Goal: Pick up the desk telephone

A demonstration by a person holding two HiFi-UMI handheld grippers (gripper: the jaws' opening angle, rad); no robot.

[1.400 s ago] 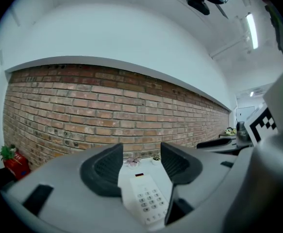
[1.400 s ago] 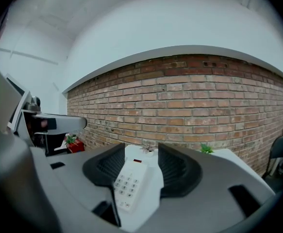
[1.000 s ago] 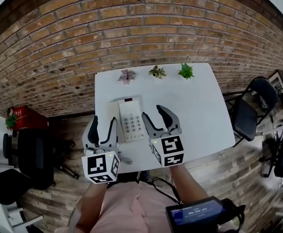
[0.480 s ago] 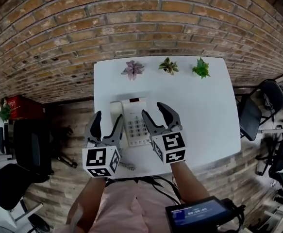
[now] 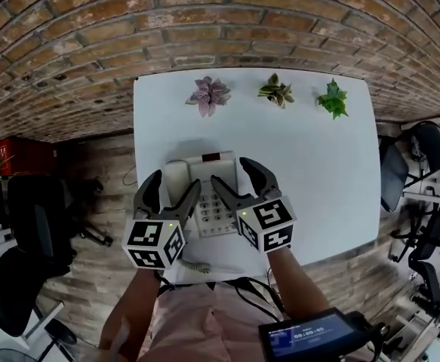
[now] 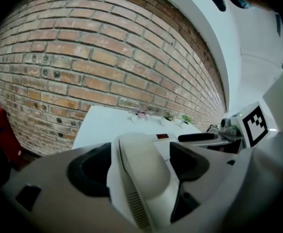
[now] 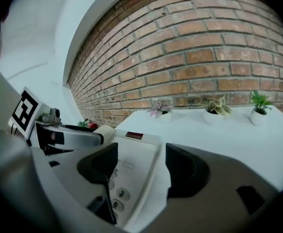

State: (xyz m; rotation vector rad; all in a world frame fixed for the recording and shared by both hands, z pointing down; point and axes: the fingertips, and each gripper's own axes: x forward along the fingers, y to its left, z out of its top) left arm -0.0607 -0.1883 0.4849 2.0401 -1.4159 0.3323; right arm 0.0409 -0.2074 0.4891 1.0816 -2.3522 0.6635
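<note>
— Nearest first: how are the tools standing?

— Your left gripper [image 5: 176, 183] is straddling the handset [image 6: 141, 171] with its jaws spread. They have just been opening, and the handset is lying between them without being clamped. Your right gripper [image 5: 229, 170] is spread too, its jaws also just opening wider. The right-hand edge of the desk telephone [image 5: 216, 206] and part of its keypad are sitting between them.

— And the phone itself, and the room round it?

— It is sitting on the white table [image 5: 318, 179], close to the near edge, where its coiled cord [image 5: 197, 265] is curling. A broad stretch of tabletop is running out to your right. On your left, the phone is standing nearer the table's side edge. Beyond it, three small potted plants [image 5: 278, 90] are lining the far edge, in front of the brick wall [image 5: 204, 21].
</note>
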